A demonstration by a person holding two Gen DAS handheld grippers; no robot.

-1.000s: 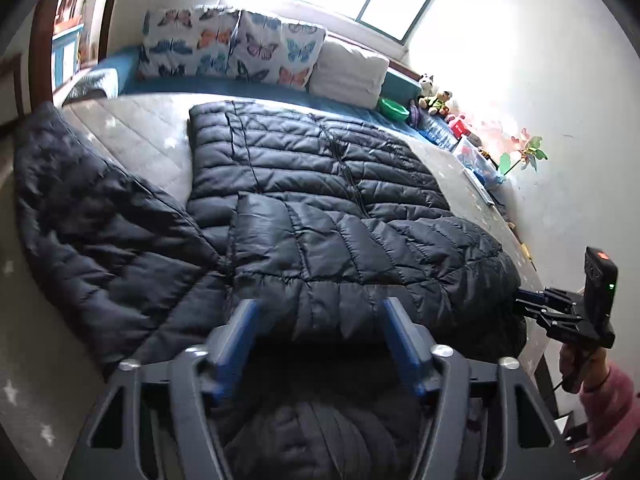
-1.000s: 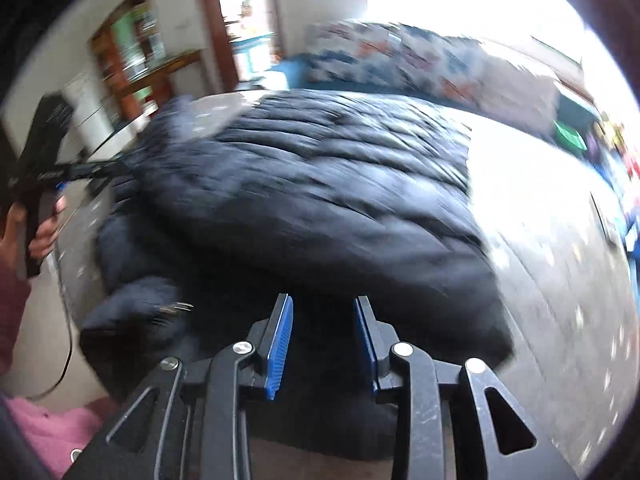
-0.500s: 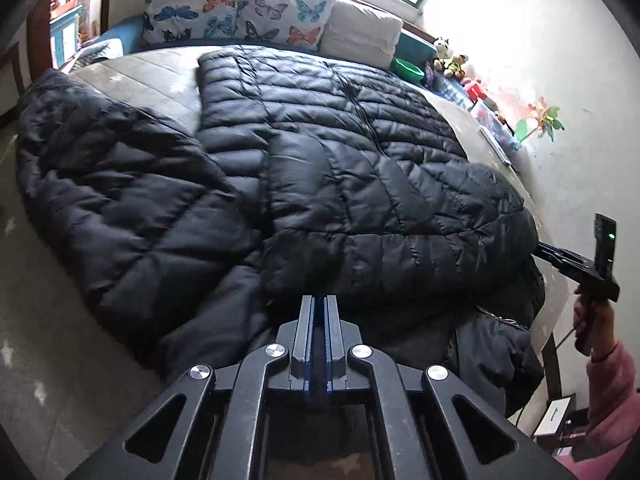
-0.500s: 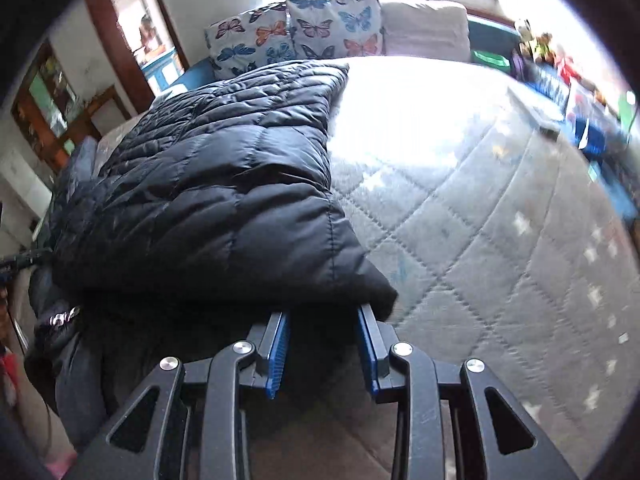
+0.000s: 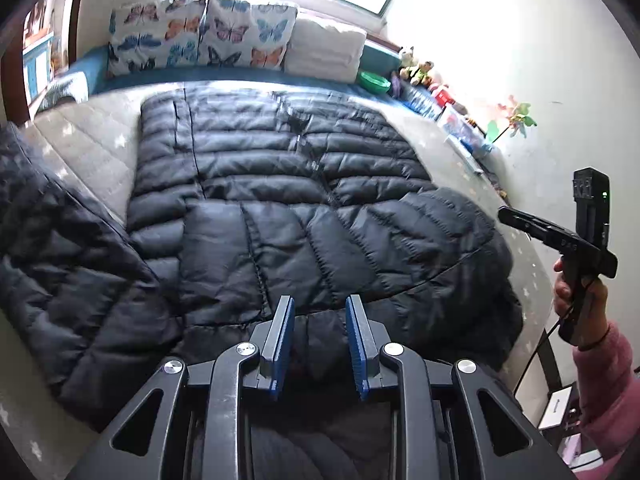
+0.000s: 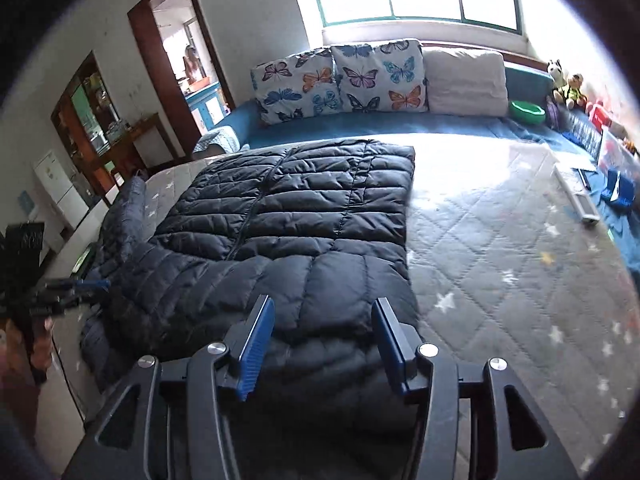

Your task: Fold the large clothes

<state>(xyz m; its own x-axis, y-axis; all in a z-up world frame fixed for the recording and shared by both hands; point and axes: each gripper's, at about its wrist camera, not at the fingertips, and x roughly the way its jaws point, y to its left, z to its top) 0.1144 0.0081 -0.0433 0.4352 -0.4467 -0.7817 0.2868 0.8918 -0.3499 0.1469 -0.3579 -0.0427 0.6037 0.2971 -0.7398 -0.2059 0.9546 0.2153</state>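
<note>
No readable writing; marks on right gripper [image 5: 560,236] body too small to read. Black puffer jacket [image 5: 304,200] lay flat on bed [image 6: 500,248], below butterfly pillows [image 6: 340,80]. Left gripper [image 5: 320,344] jaws slightly apart, just been opening, nothing pinched, jacket hem beneath. Right gripper jaws about half open, just been opening, empty, above jacket's near fold. Doorway [image 6: 176,48] seen only from right wrist view; pink sleeve [image 5: 600,392] only from left.

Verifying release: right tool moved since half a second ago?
Yes: up and leftward. The butterfly pillows sit lower and further right in the right tool's view; its jaws have just been opening, off the jacket.
</note>
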